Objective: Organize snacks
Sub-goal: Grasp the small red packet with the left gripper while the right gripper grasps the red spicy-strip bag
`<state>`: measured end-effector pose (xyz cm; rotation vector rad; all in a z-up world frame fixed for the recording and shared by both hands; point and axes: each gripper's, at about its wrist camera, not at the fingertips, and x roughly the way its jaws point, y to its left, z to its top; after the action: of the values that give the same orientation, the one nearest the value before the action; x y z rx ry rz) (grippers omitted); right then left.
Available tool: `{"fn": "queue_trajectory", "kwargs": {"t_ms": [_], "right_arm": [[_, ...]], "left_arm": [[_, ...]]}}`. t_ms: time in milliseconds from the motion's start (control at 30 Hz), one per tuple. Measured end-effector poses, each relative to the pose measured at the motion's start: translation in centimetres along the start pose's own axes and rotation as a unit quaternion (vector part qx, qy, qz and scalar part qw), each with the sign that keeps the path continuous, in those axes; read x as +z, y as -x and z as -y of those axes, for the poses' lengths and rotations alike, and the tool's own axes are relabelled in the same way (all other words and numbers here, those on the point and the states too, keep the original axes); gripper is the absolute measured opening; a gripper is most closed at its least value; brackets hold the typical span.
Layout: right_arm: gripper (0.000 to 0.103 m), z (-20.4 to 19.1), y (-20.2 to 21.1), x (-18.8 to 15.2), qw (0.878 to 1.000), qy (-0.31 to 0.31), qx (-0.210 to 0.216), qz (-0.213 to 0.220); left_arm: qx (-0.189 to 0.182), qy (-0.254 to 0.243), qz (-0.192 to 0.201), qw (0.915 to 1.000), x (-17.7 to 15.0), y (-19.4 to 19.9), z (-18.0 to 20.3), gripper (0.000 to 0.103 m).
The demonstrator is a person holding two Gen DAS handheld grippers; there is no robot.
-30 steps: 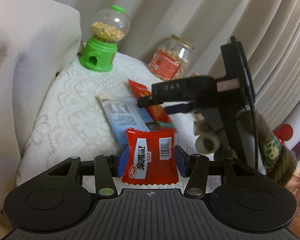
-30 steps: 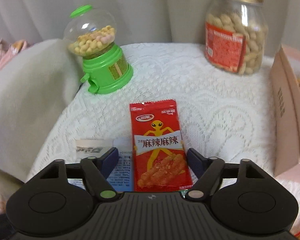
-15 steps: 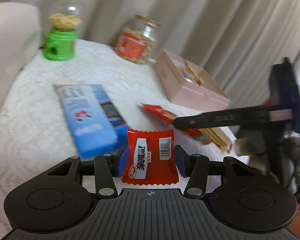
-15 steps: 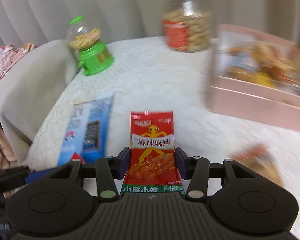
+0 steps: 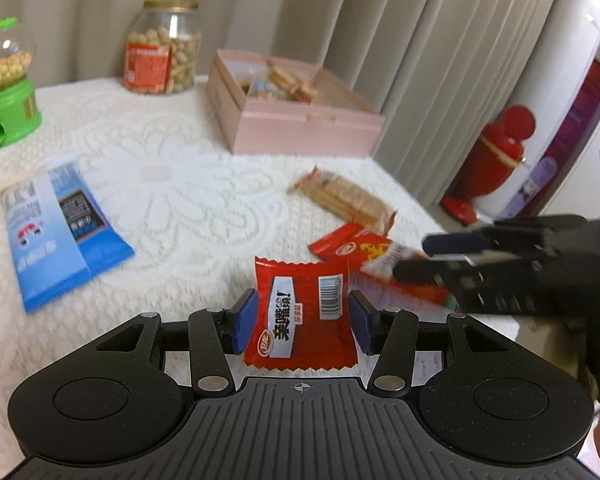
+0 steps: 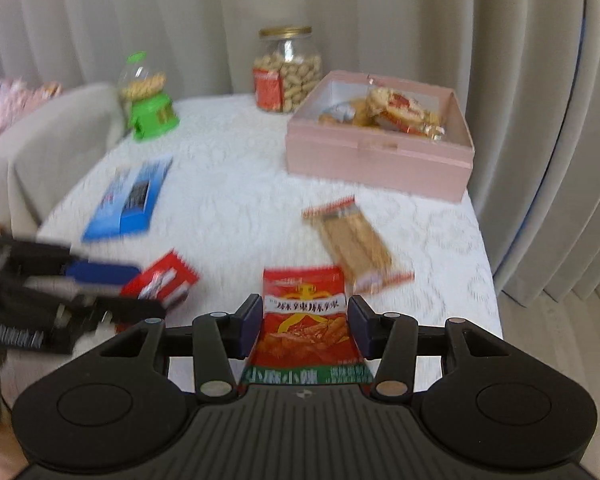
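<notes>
My left gripper (image 5: 302, 320) is shut on a small red snack packet (image 5: 302, 318) with a barcode and holds it above the table's near edge. My right gripper (image 6: 304, 324) is shut on a red spicy-strip packet (image 6: 305, 322) with a yellow figure on it. Each gripper shows in the other view: the right one (image 5: 440, 258) with its packet at the right, the left one (image 6: 112, 286) with its packet at the left. An open pink box (image 6: 380, 152) with several snacks inside stands at the back right. A cracker pack (image 6: 356, 240) and a blue packet (image 6: 130, 200) lie on the white lace cloth (image 6: 236, 200).
A glass jar of peanuts (image 6: 288, 70) and a green candy dispenser (image 6: 148, 100) stand at the back of the table. A grey cushion (image 6: 48, 148) is at the left, curtains are behind, and a red object (image 5: 496, 152) stands on the floor to the right.
Both grippers have pulled back and swung right with their packets. The right gripper closed on the spicy-strip packet and lifted it. The pink box and cracker pack came into view.
</notes>
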<state>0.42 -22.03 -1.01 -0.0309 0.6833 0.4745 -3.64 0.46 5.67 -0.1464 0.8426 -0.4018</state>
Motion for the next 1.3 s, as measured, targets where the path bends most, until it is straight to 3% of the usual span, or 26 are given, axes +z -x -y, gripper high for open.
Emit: {"fn": "queue_trajectory", "kwargs": {"t_ms": [133, 300, 467, 700, 1000, 1300], "right_arm": [[0.047, -0.7, 0.2, -2.0, 0.999, 0.028, 0.027, -0.014], [0.065, -0.4, -1.1, -2.0, 1.0, 0.005, 0.02, -0.01], [0.066, 0.7, -3.8, -1.5, 0.999, -0.042, 0.01, -0.018], [0.067, -0.8, -5.0, -1.7, 1.0, 0.006, -0.025, 0.013], [0.05, -1.3, -4.1, -2.0, 0.999, 0.027, -0.015, 0.011], [0.049, 0.6, -0.2, -1.9, 0.999, -0.009, -0.015, 0.043]], "left_arm": [[0.02, -0.001, -0.012, 0.9997, -0.3, -0.8, 0.5, 0.055], [0.036, -0.004, -0.026, 0.999, -0.7, -1.7, 0.7, 0.055], [0.043, -0.006, -0.031, 0.9986, -1.2, -2.2, 1.0, 0.061], [0.067, -0.04, -0.025, 0.9966, -1.8, -2.7, 2.2, 0.066], [0.078, -0.059, -0.009, 0.9952, -2.5, -2.7, 2.7, 0.066], [0.048, 0.006, 0.005, 0.9988, -1.8, -2.2, 1.3, 0.058]]}}
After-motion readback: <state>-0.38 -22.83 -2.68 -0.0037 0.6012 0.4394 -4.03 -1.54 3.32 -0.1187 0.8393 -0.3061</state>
